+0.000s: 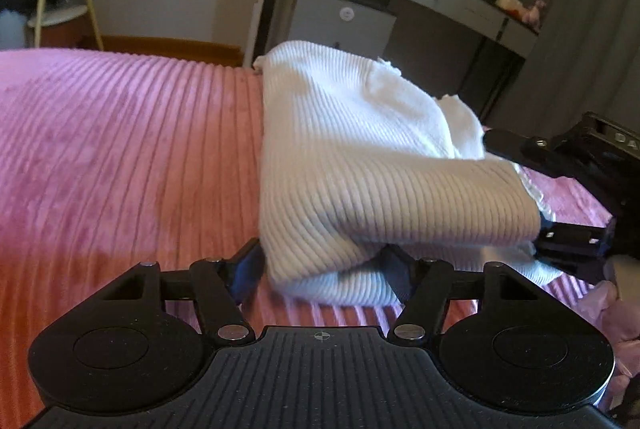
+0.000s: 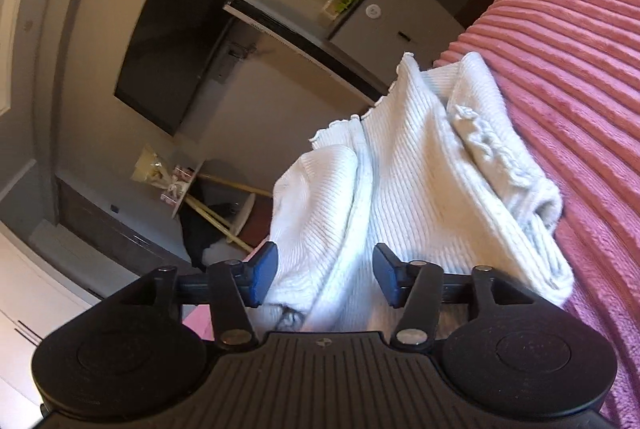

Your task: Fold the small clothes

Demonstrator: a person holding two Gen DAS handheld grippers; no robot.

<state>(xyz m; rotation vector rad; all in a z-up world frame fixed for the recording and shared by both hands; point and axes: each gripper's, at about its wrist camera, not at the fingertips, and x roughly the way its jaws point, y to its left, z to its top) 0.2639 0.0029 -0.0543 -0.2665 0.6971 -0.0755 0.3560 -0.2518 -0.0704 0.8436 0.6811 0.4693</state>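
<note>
White ribbed knit top (image 1: 360,157) sits folded in a thick bundle on the pink corded bedspread (image 1: 120,149) — frilled hems poking out at its far side. Left hand-held gripper (image 1: 320,265) straddles the bundle's near corner, jaws apart, not pinching. Right hand-held gripper (image 2: 324,277) at the bundle's other side, jaws apart too, cloth loose between them. Beside the top, bare bedspread.

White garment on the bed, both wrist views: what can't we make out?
- Left wrist: the white garment hides part of the left gripper fingers; contact unclear.
- Left wrist: the garment covers the right gripper fingertips.
- Right wrist: the right gripper's base hides the garment's near edge.
</note>
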